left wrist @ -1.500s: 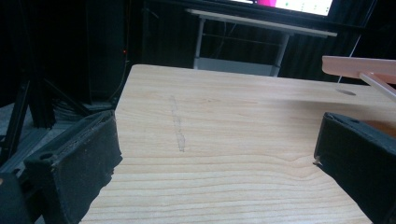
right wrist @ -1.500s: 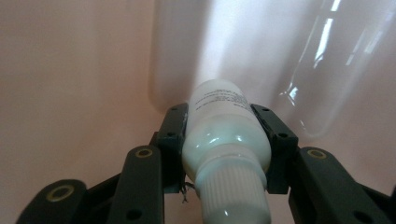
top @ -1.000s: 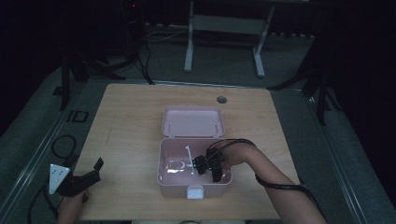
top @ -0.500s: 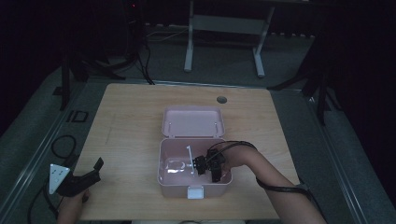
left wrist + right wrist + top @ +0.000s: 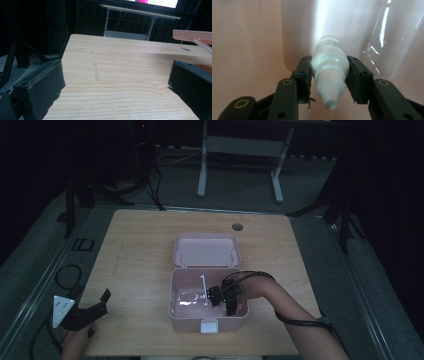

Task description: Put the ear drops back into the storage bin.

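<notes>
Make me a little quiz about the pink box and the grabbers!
1. True or false: the right gripper is clamped on a small white bottle.
2. Where is that bottle: A) inside the pink box, B) on the bare table, C) on the floor?
3. What do the jaws of the left gripper hold?

Key
1. True.
2. A.
3. Nothing; they stand wide apart over the table.
</notes>
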{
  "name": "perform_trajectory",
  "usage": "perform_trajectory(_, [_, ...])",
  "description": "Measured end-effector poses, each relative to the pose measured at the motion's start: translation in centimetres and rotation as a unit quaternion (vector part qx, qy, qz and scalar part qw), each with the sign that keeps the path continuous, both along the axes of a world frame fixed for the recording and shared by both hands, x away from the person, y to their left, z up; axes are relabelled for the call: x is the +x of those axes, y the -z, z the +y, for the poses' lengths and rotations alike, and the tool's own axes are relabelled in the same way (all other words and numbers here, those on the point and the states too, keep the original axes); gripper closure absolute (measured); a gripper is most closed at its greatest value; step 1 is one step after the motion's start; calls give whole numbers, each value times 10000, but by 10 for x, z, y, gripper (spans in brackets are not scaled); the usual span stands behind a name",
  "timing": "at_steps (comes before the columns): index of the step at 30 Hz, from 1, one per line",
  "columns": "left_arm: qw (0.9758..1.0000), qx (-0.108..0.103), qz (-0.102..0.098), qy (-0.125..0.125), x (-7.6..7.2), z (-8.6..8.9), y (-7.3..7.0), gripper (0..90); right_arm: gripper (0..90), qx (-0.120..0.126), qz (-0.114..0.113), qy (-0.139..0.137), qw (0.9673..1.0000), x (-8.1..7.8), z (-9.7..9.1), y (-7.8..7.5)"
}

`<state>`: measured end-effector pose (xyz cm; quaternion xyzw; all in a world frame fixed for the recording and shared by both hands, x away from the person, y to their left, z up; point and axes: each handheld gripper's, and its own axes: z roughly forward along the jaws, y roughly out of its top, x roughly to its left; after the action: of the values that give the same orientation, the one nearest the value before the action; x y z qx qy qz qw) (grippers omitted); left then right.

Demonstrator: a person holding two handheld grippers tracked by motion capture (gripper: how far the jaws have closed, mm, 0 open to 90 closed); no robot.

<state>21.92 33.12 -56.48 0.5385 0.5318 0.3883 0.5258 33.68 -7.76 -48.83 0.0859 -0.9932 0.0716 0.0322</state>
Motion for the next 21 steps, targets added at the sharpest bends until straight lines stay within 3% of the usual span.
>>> perform_trajectory(7, [10000, 5, 2, -8, 0, 0, 0, 4, 550, 124, -88, -20, 9999, 1, -1, -15])
perform_trajectory(14, [10000, 9, 7, -4, 0, 0, 0, 4, 530, 304, -240, 42, 9992, 5, -3, -38])
perform_trajectory(21, [10000, 10, 4, -4, 0, 0, 0, 4, 444, 403, -368, 165, 9984, 8, -4, -54])
